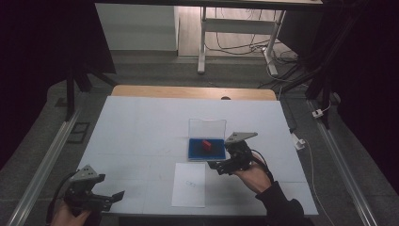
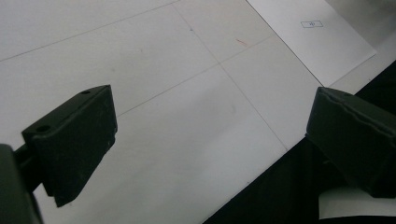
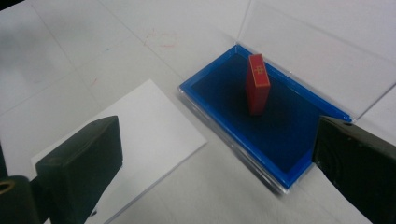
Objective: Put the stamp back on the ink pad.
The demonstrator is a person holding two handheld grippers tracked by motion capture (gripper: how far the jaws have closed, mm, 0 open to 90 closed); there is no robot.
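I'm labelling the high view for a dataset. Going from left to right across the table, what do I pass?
Left gripper → sheet of white paper → blue ink pad tray with the red stamp standing in it → right gripper, its fingers open and empty.

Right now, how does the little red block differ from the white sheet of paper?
The red block stands upright on end; the sheet of paper lies flat. The block sits inside the blue tray; the paper lies on the bare table beside that tray. The block is thick and small; the paper is thin and broad. Neither is held.
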